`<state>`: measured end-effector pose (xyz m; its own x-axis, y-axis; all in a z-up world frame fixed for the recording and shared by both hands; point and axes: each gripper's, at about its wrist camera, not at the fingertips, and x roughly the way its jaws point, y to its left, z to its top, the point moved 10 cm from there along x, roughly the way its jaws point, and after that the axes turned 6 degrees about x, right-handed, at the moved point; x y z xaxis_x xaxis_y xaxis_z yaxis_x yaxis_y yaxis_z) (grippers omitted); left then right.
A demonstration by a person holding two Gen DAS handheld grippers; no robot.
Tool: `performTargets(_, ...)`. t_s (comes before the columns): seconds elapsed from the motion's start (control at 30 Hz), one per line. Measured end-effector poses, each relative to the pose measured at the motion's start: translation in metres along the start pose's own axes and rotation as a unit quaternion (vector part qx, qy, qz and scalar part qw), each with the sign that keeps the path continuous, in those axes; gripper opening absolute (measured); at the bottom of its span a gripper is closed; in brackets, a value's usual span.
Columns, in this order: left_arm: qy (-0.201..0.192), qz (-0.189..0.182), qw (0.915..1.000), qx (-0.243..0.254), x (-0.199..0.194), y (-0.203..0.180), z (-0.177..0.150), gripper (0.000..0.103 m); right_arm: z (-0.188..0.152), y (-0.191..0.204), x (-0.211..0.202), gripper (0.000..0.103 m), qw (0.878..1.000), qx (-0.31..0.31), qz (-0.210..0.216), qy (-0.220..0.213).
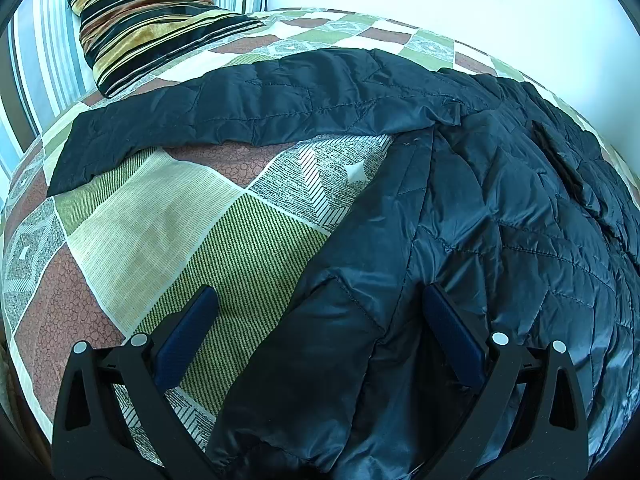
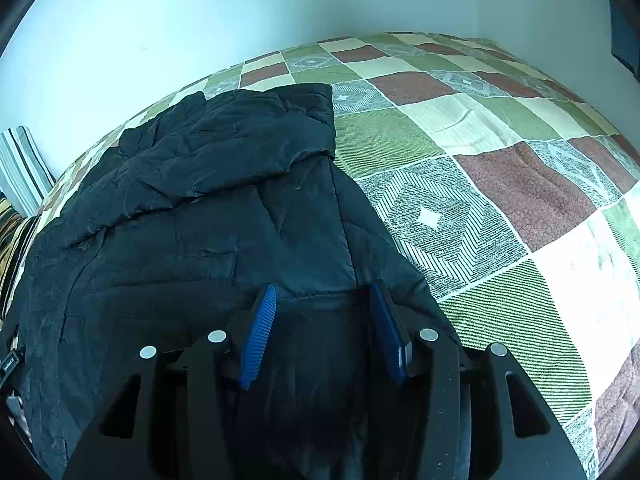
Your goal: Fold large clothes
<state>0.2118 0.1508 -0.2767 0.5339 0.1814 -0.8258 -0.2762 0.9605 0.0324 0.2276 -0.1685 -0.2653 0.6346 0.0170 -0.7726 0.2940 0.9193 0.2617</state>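
Observation:
A dark quilted jacket (image 1: 480, 208) lies spread on a bed with a patchwork cover (image 1: 168, 216). One sleeve (image 1: 240, 112) stretches out to the left across the cover. My left gripper (image 1: 320, 296) is open wide, low over the jacket's near left edge, one finger over the cover and one over the jacket. In the right wrist view the jacket (image 2: 192, 216) fills the left half, with a sleeve folded across its top. My right gripper (image 2: 324, 292) is open over the jacket's near right edge; dark fabric lies between the fingers.
A striped cushion (image 1: 152, 20) and a striped pillow (image 1: 44, 64) sit at the head of the bed on the left. A pale wall (image 2: 200, 20) runs along the far side. The patchwork cover (image 2: 500, 160) extends to the right of the jacket.

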Motion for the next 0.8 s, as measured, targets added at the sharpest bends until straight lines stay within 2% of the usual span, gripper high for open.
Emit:
performTargets(0.13, 0.000, -0.001, 1.0000, 0.000, 0.000, 0.000, 0.000, 0.101, 0.004, 0.004, -0.007, 0.049, 1.000, -0.011, -0.020, -0.001)
performTargets(0.23, 0.000, -0.001, 1.0000, -0.001, 0.000, 0.000, 0.001, 0.101, 0.013, 0.012, -0.013, 0.049, 1.000, -0.012, -0.016, -0.006)
performTargets(0.43, 0.000, -0.002, 1.0000, -0.002, 0.001, -0.001, 0.001, 0.101, 0.055, 0.035, -0.005, 0.050, 0.999, -0.014, -0.011, -0.031)
performTargets(0.53, 0.000, -0.001, 1.0000, -0.002, 0.001, -0.001, 0.001, 0.101, 0.071, 0.041, 0.008, 0.061, 0.999, -0.010, -0.017, -0.043)
performTargets(0.67, 0.001, -0.002, 1.0000, -0.002, 0.002, -0.001, 0.001, 0.101, 0.073, 0.039, 0.031, 0.063, 0.999, -0.011, -0.037, -0.035)
performTargets(0.8, 0.004, -0.004, 1.0000, -0.004, 0.003, -0.002, 0.001, 0.101, 0.058, 0.033, 0.054, 0.065, 0.998, -0.014, -0.055, -0.009)
